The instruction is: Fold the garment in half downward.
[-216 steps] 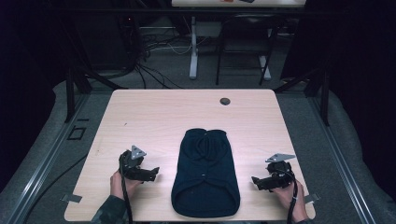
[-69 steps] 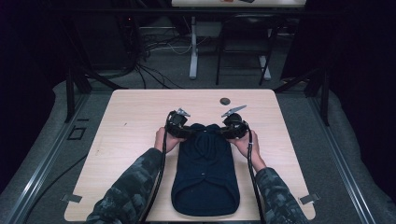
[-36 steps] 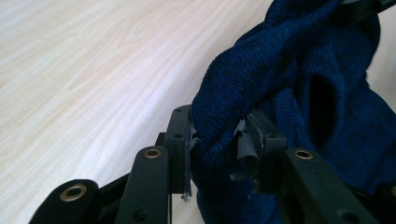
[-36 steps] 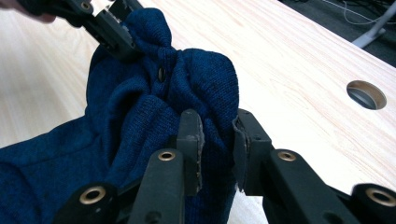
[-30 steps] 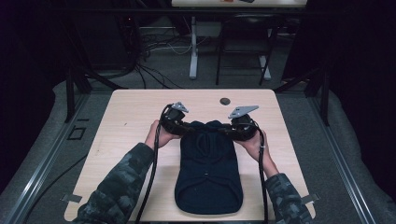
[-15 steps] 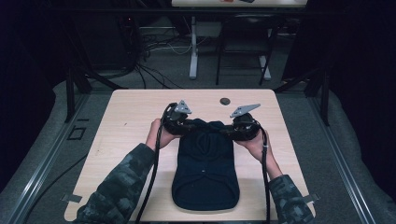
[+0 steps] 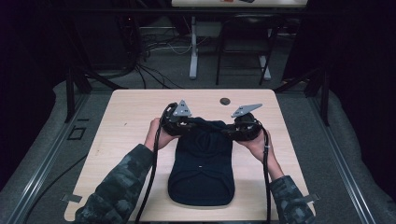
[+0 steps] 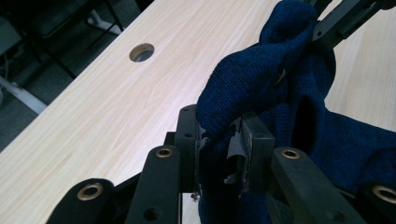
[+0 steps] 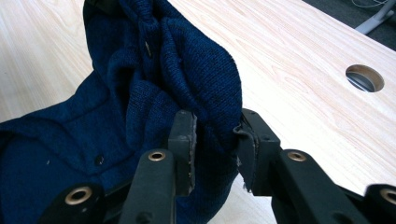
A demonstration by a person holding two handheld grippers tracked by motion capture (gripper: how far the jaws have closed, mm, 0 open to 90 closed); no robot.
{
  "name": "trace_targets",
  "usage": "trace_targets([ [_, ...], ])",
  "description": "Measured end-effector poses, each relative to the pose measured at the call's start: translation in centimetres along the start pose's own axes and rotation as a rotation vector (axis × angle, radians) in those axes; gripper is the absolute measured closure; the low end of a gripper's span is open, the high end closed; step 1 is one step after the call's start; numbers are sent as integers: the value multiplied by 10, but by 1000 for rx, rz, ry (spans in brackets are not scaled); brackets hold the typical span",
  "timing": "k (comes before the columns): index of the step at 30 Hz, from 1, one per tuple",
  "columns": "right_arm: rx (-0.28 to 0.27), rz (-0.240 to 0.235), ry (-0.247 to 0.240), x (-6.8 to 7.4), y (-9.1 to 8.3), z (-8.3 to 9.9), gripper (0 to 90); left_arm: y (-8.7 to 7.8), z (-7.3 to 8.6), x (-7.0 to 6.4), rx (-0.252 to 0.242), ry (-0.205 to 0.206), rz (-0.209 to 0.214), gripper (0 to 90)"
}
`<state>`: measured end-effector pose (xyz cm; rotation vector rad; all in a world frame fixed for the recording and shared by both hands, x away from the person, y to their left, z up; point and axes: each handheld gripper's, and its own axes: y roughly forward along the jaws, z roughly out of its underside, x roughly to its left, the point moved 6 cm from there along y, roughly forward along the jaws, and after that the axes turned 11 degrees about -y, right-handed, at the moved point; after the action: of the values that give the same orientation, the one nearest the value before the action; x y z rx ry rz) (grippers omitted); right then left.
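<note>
A dark navy knit garment (image 7: 201, 163) with small buttons lies folded lengthwise on the light wooden table (image 7: 126, 116). Its far end is lifted off the wood. My left gripper (image 7: 183, 127) is shut on the far left corner of the garment (image 8: 261, 88), the knit pinched between its pads (image 8: 219, 144). My right gripper (image 7: 233, 131) is shut on the far right corner of the garment (image 9: 140, 93), with a thick fold of cloth bunched between its fingers (image 9: 212, 133). The near end rests flat near the front edge.
A round cable hole (image 7: 225, 101) sits in the table just beyond the grippers, also seen as the hole (image 8: 142, 52) and the hole (image 9: 364, 77). Bare wood lies on both sides of the garment. Cables and table legs (image 7: 194, 51) crowd the floor behind.
Both grippers came from the near table corners to the garment's far end and closed on its corners. Over the last second they have lifted and spread that end slightly, drawing the cloth farther away.
</note>
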<state>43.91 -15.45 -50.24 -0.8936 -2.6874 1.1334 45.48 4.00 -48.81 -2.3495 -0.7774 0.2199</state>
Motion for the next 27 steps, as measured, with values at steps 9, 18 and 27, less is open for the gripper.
trace_targets([
  [9,-6,69,-79,7,-1,0,729,-4,5,-3,0,26,-14,719],
  [18,-38,118,-168,21,-4,2,737,-7,16,-7,48,57,-13,658],
  [27,-55,110,-197,31,-1,8,723,-7,24,-10,67,68,-31,639],
])
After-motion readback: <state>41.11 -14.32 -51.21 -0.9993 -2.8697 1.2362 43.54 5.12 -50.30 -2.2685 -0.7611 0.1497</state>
